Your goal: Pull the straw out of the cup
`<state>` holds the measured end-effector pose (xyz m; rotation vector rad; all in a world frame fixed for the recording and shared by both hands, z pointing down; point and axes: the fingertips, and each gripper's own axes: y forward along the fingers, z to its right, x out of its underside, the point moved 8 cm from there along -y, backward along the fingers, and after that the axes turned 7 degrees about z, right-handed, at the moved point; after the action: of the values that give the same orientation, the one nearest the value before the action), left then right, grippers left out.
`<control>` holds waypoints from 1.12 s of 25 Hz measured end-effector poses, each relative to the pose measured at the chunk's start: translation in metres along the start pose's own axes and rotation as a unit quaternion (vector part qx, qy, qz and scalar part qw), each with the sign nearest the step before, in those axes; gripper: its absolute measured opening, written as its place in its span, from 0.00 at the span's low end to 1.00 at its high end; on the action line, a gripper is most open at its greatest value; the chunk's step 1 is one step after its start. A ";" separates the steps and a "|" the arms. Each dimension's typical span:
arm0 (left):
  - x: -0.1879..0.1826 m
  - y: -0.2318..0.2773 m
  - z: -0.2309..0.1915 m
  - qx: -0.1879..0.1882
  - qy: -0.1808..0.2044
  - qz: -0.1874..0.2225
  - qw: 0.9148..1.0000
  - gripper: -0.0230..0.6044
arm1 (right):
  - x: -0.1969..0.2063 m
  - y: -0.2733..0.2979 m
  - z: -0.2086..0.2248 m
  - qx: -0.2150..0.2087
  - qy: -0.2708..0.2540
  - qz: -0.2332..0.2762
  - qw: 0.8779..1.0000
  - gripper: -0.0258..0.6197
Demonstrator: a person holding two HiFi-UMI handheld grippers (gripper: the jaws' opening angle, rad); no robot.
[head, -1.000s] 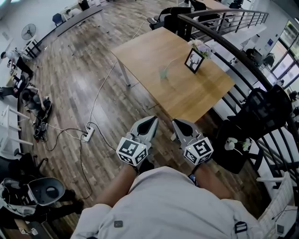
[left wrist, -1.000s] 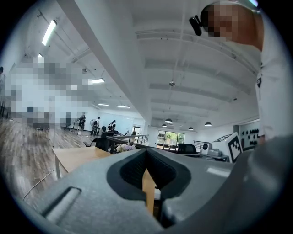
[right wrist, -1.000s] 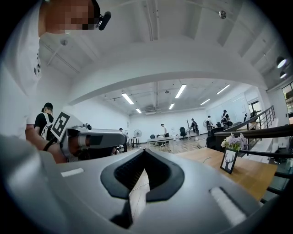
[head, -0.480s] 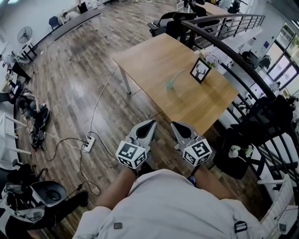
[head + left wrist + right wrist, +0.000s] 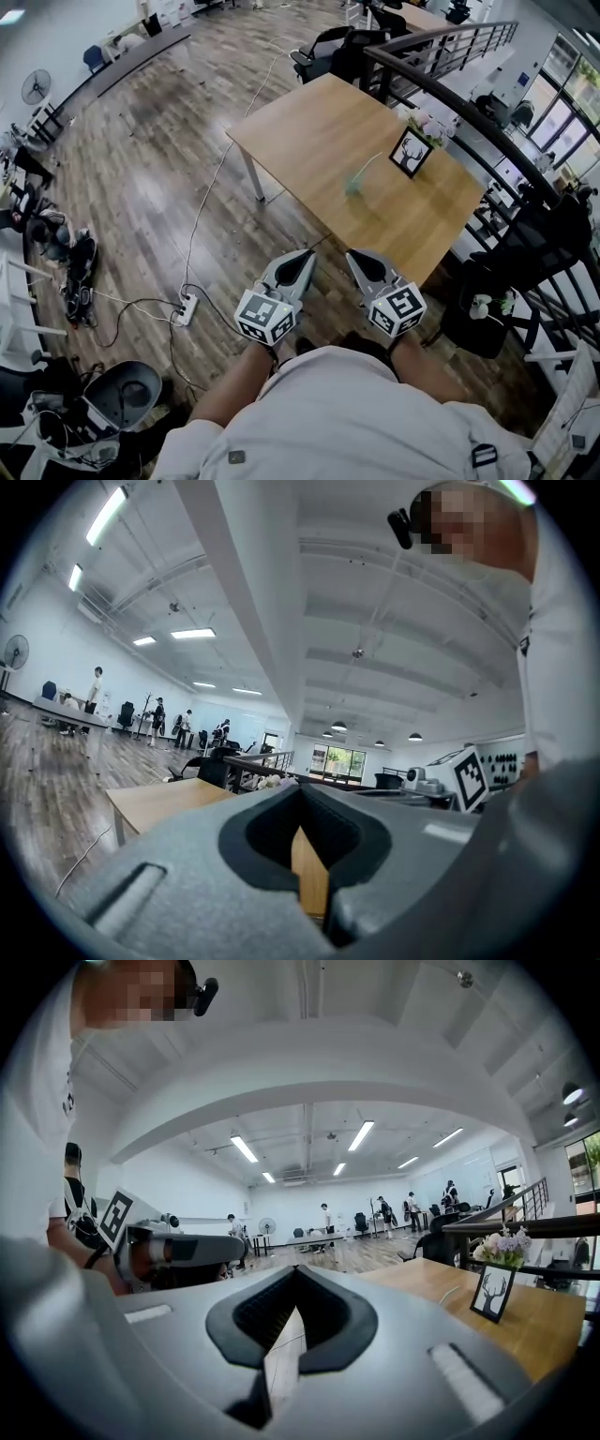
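Observation:
A small clear greenish cup (image 5: pixel 353 186) stands near the middle of a wooden table (image 5: pixel 309 131), and a pale straw (image 5: pixel 369 166) leans out of it to the upper right. Both grippers hang side by side over the floor, short of the table's near corner and apart from the cup. My left gripper (image 5: pixel 307 254) (image 5: pixel 300 789) has its jaws together with nothing between them. My right gripper (image 5: pixel 353 255) (image 5: pixel 298 1274) is likewise shut and empty. In both gripper views the cup is hidden behind the jaws.
A framed deer picture (image 5: pixel 411 153) (image 5: pixel 493 1293) and a small bunch of flowers (image 5: pixel 424 122) (image 5: pixel 504 1244) stand behind the cup. A curved black railing (image 5: pixel 469 103) and black chairs (image 5: pixel 525 225) flank the table's right side. A power strip (image 5: pixel 186 307) and cables lie on the floor at left.
The table and cup have slid down and nearer in the head view as the person and both grippers close in on the table. Both grippers stay shut.

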<state>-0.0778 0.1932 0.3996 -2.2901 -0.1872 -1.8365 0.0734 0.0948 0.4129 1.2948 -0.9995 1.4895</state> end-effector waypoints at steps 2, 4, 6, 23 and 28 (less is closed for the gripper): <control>0.001 0.008 -0.012 0.002 -0.003 -0.004 1.000 0.04 | 0.002 0.009 0.008 0.006 0.003 -0.004 1.000 0.05; 0.002 0.020 -0.022 0.004 -0.004 -0.008 1.000 0.04 | 0.004 0.018 0.021 0.013 0.008 -0.006 1.000 0.05; 0.004 0.034 -0.030 0.003 -0.003 -0.013 1.000 0.04 | 0.007 0.026 0.037 0.015 0.014 -0.007 1.000 0.05; 0.017 0.208 -0.065 0.018 0.006 -0.034 0.999 0.04 | -0.004 0.054 0.211 0.044 0.034 0.000 0.998 0.05; 0.024 0.236 -0.077 0.023 0.008 -0.044 0.999 0.04 | 0.003 0.062 0.242 0.066 0.041 -0.012 0.997 0.05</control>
<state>-0.0935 -0.0544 0.4216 -2.2689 -0.3293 -1.8702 0.0786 -0.1529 0.4455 1.3210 -0.8419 1.5989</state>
